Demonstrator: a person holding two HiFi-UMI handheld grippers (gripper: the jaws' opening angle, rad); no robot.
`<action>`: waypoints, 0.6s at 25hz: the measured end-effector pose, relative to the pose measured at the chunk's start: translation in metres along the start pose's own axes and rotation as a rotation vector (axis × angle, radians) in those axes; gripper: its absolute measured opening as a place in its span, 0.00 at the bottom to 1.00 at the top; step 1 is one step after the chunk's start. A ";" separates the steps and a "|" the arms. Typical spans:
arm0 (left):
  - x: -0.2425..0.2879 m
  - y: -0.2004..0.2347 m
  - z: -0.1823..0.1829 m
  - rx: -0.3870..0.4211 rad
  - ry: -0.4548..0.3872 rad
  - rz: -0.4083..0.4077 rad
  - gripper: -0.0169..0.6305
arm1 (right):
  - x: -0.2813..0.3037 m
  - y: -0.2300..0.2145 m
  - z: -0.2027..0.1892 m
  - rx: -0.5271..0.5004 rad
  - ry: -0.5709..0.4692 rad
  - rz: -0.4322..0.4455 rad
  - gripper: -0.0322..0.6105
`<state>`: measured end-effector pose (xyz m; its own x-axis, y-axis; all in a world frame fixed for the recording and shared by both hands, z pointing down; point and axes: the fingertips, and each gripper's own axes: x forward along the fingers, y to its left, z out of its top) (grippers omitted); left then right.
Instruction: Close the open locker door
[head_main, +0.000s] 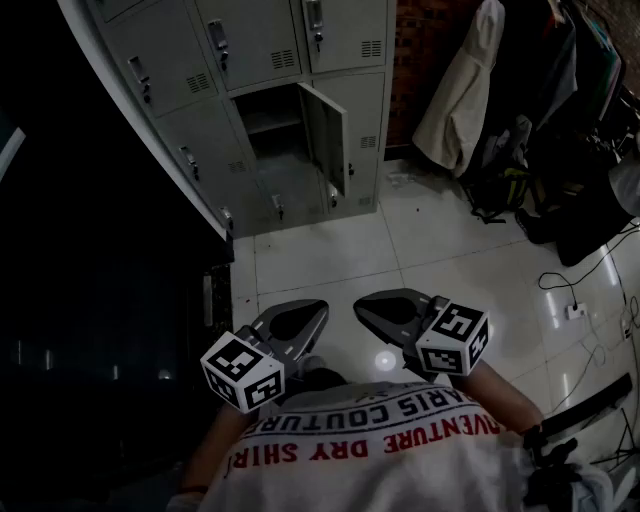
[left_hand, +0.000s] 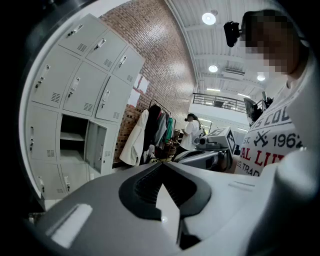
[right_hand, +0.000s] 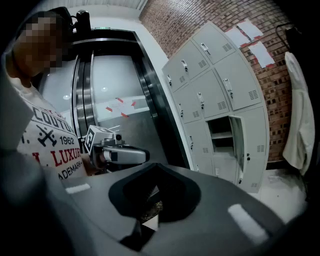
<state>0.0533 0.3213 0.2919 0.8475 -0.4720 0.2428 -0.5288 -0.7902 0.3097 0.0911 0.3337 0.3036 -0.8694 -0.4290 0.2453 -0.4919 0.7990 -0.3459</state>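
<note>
i look down past my printed white shirt (head_main: 400, 450) at a pale tiled floor (head_main: 330, 255). both tongs are held close in front of my chest, side by side above the near edge of the floor, with their tips pointing toward the lockers. the left gripper (head_main: 316, 309) has its two jaws brought together at the tips, and nothing is held in the hollow behind them. the right gripper (head_main: 364, 303) is the same: jaws together at the tips, nothing between them.

a bank of grey metal lockers (head_main: 260, 45) stands along the far edge of the floor, three columns wide as far as i can see. the locker door (head_main: 328, 135) that is open belongs to the middle column, second row up from the floor. it hangs from the right side of its compartment (head_main: 262, 105) and is swung out toward me, partly in front of the closed locker to its right. one shelf (head_main: 270, 124) crosses the inside of the compartment. both grippers are well apart from the door and touch nothing.

to the right of the lockers is a brick wall (head_main: 425, 40), with coats (head_main: 460, 90) hanging in front of it. cables (head_main: 580, 290) lie on the floor near its right edge. left of the lockers everything is dark. in the left gripper view, a person (left_hand: 191, 131) in a white top stands far back, beyond the coats.
</note>
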 end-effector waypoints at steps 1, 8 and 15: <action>0.002 0.003 0.000 -0.001 -0.001 -0.001 0.03 | 0.002 -0.003 0.001 -0.002 0.002 0.000 0.05; 0.010 0.035 0.018 0.016 -0.039 -0.001 0.03 | 0.020 -0.029 0.019 -0.040 -0.008 -0.013 0.05; 0.034 0.084 0.033 0.029 -0.049 -0.024 0.03 | 0.052 -0.075 0.039 -0.050 -0.018 -0.034 0.05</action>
<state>0.0393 0.2259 0.2960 0.8618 -0.4703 0.1902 -0.5069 -0.8125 0.2880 0.0806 0.2350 0.3071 -0.8529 -0.4637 0.2398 -0.5189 0.8034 -0.2922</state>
